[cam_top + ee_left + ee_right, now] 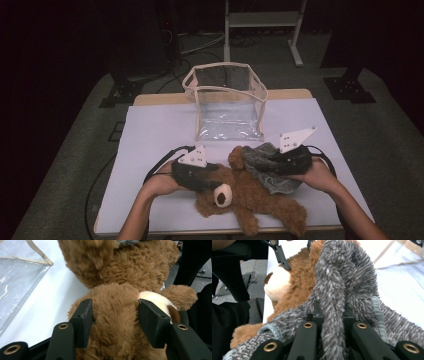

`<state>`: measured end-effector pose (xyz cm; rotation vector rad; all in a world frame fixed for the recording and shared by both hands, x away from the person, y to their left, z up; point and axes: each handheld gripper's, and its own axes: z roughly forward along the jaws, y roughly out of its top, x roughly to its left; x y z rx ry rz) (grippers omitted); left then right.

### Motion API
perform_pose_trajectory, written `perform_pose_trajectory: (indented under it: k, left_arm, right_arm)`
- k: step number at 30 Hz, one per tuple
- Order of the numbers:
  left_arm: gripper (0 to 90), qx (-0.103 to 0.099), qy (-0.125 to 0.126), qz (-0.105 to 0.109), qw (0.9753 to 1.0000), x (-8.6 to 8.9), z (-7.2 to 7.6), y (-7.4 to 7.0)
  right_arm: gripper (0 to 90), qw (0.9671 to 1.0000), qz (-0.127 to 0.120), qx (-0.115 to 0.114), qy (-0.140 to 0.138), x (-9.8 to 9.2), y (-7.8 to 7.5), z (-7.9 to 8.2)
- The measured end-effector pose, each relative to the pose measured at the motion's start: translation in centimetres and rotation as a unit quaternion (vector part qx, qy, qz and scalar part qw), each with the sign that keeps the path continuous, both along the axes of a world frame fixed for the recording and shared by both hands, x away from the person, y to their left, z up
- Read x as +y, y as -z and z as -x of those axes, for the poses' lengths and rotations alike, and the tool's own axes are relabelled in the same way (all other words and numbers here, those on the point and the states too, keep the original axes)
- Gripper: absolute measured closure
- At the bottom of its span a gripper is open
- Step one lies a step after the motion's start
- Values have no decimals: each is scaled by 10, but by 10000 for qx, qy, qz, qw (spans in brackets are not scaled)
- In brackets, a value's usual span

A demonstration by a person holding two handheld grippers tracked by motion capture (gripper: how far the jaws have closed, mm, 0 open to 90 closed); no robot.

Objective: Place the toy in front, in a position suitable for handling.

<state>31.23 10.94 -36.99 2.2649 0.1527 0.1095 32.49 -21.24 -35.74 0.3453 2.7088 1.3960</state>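
Left gripper (113, 322): I hold it at lower centre of the left gripper view; its jaws stand apart on either side of the teddy bear's head, pressing into the fur, so it grips the head.
Right gripper (333, 322): I hold it at the bottom of the right gripper view; its jaws are pinched together on a fold of the grey garment.
Teddy bear (250, 192): lies at lower centre of the high view, at the near edge of the table, head toward the left of the frame, legs toward lower right.
Grey garment (265, 165): fuzzy knit piece, draped over the bear's body, just right of centre in the high view.
Table (150, 135): white surface, middle of the high view.
Clear bag (227, 100): upright, open at the top, upper centre of the high view, well apart from the bear.
Step in hand, my judgement: working the garment on the bear.
Procedure: I keep the left grip firm on the head as an anchor; I pull the garment slowly with the right, along the body, so the fold does not slip out.
Risk: pulling sideways may drag the bear off the near edge.
Count: one bear, one garment, one bag, two grippers.
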Motion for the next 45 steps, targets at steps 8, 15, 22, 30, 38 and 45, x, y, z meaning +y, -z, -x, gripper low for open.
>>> perform_pose_trajectory:
  k: [8, 15, 22, 30, 38, 45]
  left_arm:
    - [457, 11, -5, -8, 10000, -1, -1, 0]
    - [457, -19, 12, -44, 10000, 0, 0, -1]
    - [456, -7, 33, -60, 10000, -1, -1, -1]
    - [456, -45, 32, -66, 10000, -2, 1, -1]
    - [456, -27, 33, -8, 10000, 0, 0, 0]
    - [456, -33, 47, -27, 10000, -2, 0, -1]
  right_arm:
    - [796, 9985, -152, 226, 473, -47, 12, 3]
    - [796, 9990, -80, 114, 426, -41, 6, 5]
    - [796, 9991, -344, -56, 231, -28, -15, 8]
    - [796, 9997, -88, -126, -169, 24, -19, -7]
    - [798, 9977, 632, 0, -239, 47, 3, -19]
    - [797, 9988, 470, 60, -125, 34, -1, -19]
